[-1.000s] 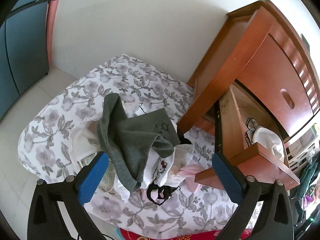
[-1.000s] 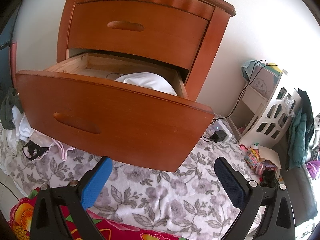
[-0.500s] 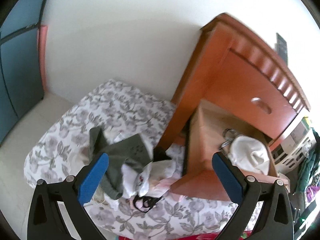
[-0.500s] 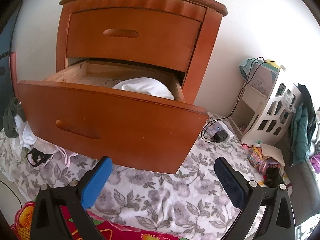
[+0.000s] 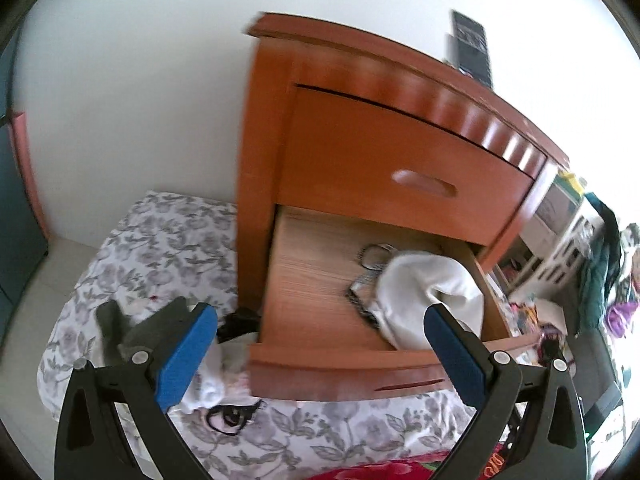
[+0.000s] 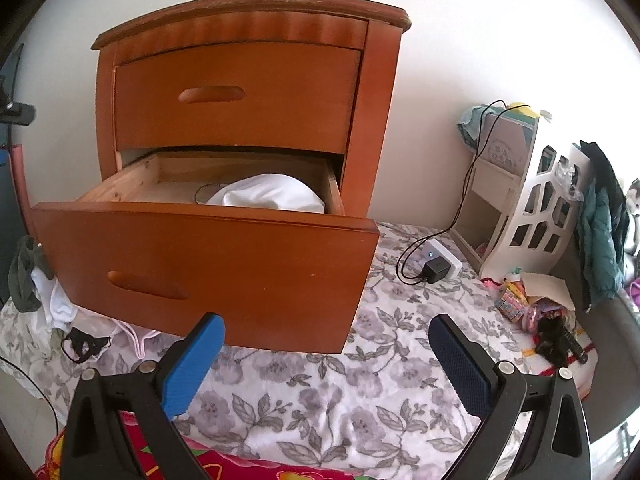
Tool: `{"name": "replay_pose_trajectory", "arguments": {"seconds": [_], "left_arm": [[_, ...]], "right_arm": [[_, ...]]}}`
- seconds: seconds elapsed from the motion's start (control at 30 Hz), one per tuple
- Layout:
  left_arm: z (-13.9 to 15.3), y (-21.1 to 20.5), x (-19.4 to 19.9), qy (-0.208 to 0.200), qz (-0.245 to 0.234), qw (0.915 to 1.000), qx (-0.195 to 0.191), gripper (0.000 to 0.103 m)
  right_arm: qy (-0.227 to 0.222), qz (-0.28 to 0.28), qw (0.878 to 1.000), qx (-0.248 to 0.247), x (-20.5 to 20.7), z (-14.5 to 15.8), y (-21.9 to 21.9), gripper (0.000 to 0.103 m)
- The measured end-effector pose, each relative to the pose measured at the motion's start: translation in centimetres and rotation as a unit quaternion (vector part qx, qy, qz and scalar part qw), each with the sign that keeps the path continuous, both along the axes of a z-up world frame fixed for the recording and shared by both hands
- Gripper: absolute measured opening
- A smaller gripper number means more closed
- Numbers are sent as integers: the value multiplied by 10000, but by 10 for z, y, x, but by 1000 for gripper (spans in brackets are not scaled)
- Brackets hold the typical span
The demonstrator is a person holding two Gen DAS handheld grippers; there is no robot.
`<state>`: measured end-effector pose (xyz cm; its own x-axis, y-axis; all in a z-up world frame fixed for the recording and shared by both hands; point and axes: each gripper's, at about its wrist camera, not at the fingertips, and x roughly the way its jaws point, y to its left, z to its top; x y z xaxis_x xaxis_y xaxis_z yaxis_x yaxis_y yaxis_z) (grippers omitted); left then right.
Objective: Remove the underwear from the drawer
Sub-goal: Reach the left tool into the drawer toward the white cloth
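— Looking across the room, what do you see, biggest first?

— White wall, then a grey-flowered bedsheet (image 6: 384, 384) spread on the floor, and on it my wooden nightstand (image 6: 256, 92) with its lower drawer (image 6: 208, 264) pulled out.

— And the underwear?

— White underwear (image 5: 424, 300) lies bunched at the right end of the drawer, long axis running front to back; a patterned band (image 5: 362, 304) lies beside it. More clothes are heaped in a pile (image 6: 40, 292) left of the nightstand.

— Any writing?

— Printing on a cardboard box (image 6: 506, 146) at the right, too small to read.

— Your tools?

— My left hand-held gripper (image 5: 320, 356) and right hand-held gripper (image 6: 326, 364) both gape wide, holding nothing.
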<state>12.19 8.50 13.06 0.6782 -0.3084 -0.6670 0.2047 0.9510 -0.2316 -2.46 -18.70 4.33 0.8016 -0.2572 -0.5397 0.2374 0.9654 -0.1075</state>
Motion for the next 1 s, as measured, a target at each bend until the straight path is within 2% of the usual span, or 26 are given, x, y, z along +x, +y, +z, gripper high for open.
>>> {"name": "replay_pose_trajectory", "arguments": {"seconds": [0.27,0.53,0.73,0.87,1.0], "left_arm": [[0,-59,23,501,-291,9980,264,103],[-15,-116,52,969,-689,9903,716,103],[-36,-166,79,1478,-1076,9769,1110,103],[-60,-189,100,1886,-1121,9661,1358,103],[-81,-199,117,2233,-1019,9605,1313,101]], "right_arm": [[-95,-194,9994,289,-4,1,-13,103],[-147,-497,9976,450,-9,2,-25,103],[-122,-499,9971,553,-8,1,-28,103],[-66,-441,9969,651,-6,-1,-30,103],[-75,-449,9960,768,-7,-2,-34,103]]}}
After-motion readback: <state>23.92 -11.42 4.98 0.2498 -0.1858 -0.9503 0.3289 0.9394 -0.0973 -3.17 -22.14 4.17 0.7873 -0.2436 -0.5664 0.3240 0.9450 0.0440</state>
